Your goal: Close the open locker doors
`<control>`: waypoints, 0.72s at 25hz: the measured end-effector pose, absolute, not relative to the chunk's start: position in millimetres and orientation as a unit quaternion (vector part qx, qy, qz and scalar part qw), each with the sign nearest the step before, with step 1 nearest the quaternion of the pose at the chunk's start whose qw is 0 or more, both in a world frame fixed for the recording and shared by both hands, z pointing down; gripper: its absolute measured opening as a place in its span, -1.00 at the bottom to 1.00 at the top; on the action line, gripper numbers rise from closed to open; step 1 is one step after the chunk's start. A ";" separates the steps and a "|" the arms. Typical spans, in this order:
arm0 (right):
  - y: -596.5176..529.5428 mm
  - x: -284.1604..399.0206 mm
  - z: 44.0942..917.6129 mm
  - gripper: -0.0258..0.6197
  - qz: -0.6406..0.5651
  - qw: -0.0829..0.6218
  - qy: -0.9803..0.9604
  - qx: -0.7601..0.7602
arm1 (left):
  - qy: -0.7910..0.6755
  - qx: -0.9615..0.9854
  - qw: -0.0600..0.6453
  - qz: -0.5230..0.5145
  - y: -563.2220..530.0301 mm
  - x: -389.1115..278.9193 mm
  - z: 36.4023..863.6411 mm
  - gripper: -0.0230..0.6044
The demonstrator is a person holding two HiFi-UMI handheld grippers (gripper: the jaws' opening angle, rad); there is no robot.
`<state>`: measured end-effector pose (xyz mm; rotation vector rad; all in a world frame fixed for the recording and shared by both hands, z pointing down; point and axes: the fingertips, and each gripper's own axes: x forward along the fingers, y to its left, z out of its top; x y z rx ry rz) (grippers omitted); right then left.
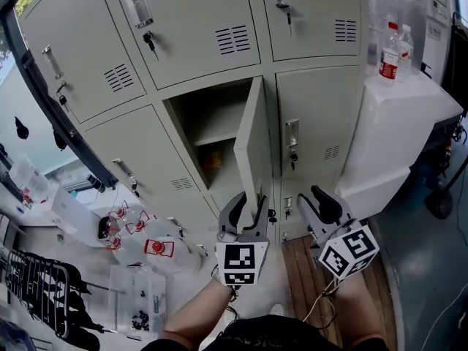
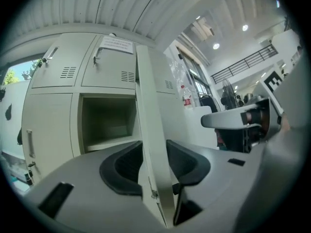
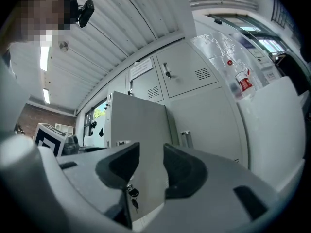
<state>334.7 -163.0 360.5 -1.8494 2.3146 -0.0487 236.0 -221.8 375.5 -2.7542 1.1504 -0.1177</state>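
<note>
Left gripper view: left gripper (image 2: 155, 155), jaws clamped on open locker door (image 2: 148, 106) edge; right gripper (image 3: 151, 165), jaws apart, empty. We advise swinging it home smoothly.

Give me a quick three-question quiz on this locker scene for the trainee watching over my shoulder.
1. True or false: every locker is shut.
2. What is between the jaws of the left gripper? A: a cup. B: the edge of the open door. C: nothing.
3. Fill in: in the head view, the bottles stand on a white unit to the ___ of the lockers.
Key: 1 false, one door stands open; 2 B; 3 right.
</note>
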 end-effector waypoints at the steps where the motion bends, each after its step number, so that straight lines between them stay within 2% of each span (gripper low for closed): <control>1: -166.2 330.6 360.7 -0.46 -0.017 0.089 0.782 -0.617 | 0.391 -0.916 0.077 -0.040 -225.5 230.5 375.4 -0.44; 18: -204.6 285.3 353.6 -0.46 -0.014 0.075 0.823 -0.563 | 0.470 -0.880 0.059 -0.044 -270.9 171.5 374.4 -0.46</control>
